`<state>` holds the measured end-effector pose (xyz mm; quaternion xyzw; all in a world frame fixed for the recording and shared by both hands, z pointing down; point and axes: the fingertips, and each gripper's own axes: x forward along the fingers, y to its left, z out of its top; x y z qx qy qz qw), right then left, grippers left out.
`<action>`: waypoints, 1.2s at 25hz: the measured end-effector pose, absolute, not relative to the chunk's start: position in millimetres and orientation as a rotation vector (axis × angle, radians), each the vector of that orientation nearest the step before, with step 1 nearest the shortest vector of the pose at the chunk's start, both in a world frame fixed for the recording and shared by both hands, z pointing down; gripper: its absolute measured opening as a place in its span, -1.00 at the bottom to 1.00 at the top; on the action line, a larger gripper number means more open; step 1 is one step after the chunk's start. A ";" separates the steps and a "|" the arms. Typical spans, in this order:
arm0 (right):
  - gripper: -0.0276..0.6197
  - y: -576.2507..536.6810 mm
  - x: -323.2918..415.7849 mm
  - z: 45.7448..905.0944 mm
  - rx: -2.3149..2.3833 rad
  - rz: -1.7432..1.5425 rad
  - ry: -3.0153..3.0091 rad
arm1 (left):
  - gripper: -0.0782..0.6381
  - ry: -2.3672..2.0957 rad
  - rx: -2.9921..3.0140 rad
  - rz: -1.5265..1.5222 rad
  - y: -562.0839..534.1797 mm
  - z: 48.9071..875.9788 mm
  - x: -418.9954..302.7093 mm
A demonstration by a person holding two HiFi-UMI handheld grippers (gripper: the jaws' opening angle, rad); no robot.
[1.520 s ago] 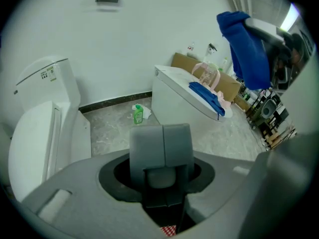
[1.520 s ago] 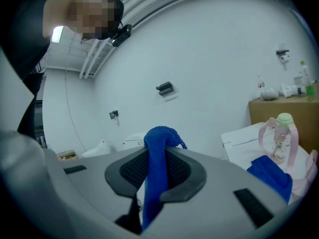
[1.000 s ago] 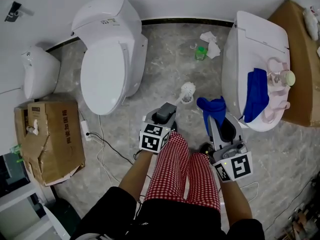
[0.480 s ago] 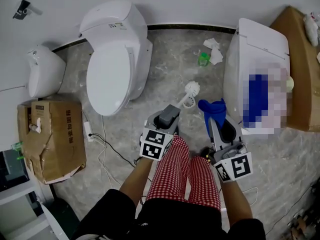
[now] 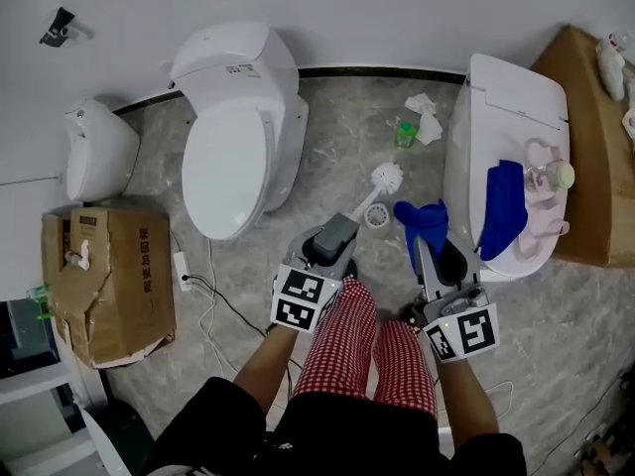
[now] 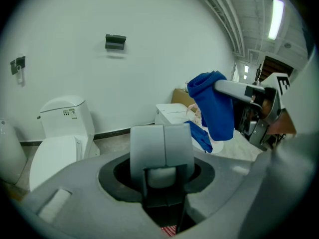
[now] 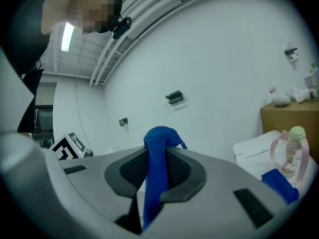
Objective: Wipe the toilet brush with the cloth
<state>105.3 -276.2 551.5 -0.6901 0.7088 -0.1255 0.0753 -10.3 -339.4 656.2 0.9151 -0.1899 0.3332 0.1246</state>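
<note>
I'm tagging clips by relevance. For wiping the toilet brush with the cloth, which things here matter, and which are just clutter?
In use: toilet brush, held by the left gripper; blue cloth, held by the right gripper.
Lying about: spare blue cloth on the right toilet, green bottle, crumpled tissues, cardboard box.

A white wall (image 5: 377,8) backs a grey marbled floor (image 5: 347,117) bearing a white toilet (image 5: 233,157) and a torn cardboard box (image 5: 109,276).
</note>
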 end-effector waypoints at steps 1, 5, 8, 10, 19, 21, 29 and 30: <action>-0.71 -275.8 105.7 549.0 -2.069 -0.370 2.124 | -0.29 -0.551 2.682 0.979 -339.2 652.5 -8.9; -0.71 -273.8 109.5 539.8 -2.073 -0.349 2.115 | -0.29 -0.544 2.754 0.996 -339.4 634.4 -0.1; -0.71 -271.3 113.4 531.7 -2.074 -0.337 2.104 | -0.29 -0.536 2.790 0.974 -338.6 616.5 6.3; -0.71 -270.1 116.0 525.2 -2.073 -0.326 2.097 | -0.29 -0.535 2.809 0.951 -338.7 604.2 10.1; -0.71 -266.2 123.6 495.5 -2.058 -0.252 2.075 | -0.29 -0.569 2.918 0.880 -339.2 557.3 21.1; -0.71 -265.4 123.9 486.8 -2.048 -0.227 2.084 | -0.29 -0.574 2.933 0.859 -337.9 546.7 22.4; -0.71 -268.7 129.0 449.8 -2.024 -0.165 2.068 | -0.29 -0.572 3.016 0.760 -336.2 500.7 24.3; -0.71 -268.9 130.0 444.5 -2.020 -0.152 2.066 | -0.29 -0.574 3.018 0.744 -336.2 495.7 24.4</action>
